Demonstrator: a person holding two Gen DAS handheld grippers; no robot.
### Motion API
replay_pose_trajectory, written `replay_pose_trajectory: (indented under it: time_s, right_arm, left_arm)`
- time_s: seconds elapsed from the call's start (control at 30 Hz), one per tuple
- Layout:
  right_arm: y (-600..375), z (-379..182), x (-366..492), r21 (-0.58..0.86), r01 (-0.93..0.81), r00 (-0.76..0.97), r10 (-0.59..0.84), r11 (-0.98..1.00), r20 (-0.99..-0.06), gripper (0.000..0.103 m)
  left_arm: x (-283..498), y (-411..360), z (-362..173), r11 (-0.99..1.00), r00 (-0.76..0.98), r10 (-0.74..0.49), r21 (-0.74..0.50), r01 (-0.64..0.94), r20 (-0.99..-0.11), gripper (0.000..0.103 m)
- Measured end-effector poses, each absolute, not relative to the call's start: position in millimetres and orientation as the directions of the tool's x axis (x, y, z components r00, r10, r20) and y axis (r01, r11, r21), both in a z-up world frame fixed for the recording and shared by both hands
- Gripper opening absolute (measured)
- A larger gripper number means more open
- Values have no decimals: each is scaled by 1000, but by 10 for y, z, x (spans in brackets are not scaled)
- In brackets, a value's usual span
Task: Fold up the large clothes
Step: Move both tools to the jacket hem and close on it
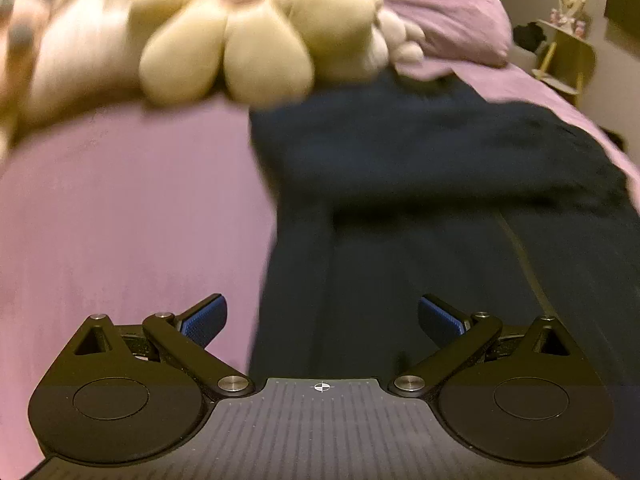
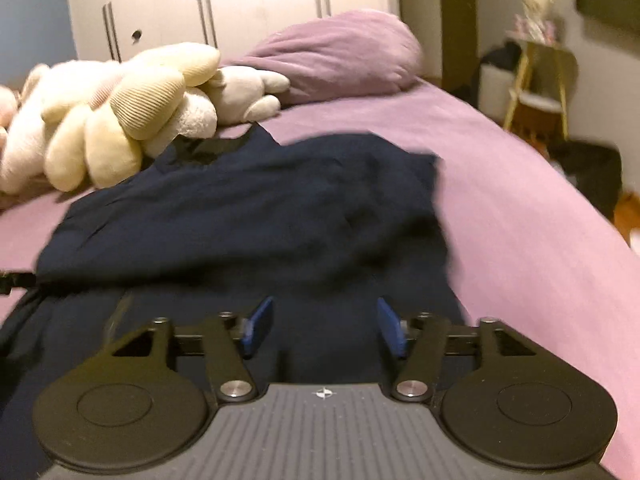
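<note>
A large dark navy garment point(image 1: 440, 208) lies spread on a bed with a pink-purple sheet point(image 1: 120, 220); a folded-over layer lies across its far part. My left gripper point(image 1: 322, 314) is open and empty, above the garment's left edge, its left finger over the sheet. In the right wrist view the same garment point(image 2: 260, 208) fills the middle. My right gripper point(image 2: 325, 326) is open and empty, over the near part of the garment. Both views are motion-blurred.
Cream plush toys point(image 1: 224, 40) lie at the head of the bed, touching the garment's far edge; they also show in the right wrist view point(image 2: 120, 112). A purple pillow point(image 2: 340, 56) sits behind. A yellow chair point(image 2: 540, 80) and a white wardrobe point(image 2: 240, 0) stand beyond the bed.
</note>
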State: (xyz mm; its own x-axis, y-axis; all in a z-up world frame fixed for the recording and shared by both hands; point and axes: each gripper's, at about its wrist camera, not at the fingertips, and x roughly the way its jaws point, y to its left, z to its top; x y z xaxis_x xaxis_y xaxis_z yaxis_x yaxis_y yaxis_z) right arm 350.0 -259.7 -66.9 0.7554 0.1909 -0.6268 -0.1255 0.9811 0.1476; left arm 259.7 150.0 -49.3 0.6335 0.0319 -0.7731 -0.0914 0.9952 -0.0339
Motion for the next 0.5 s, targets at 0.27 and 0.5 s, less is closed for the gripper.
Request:
replay_pose_trajectory:
  time_s: [0.27, 0.5]
  right_arm:
    - [-3760, -920, 2069, 354, 79, 605, 238, 932, -760, 74]
    - [-3981, -1096, 1904, 484, 52, 551, 379, 873, -743, 59]
  left_arm:
    - [1261, 1775, -765, 938, 520, -31, -204, -281, -854, 103]
    - [1044, 1911, -863, 907, 503, -99, -286, -309, -859, 87]
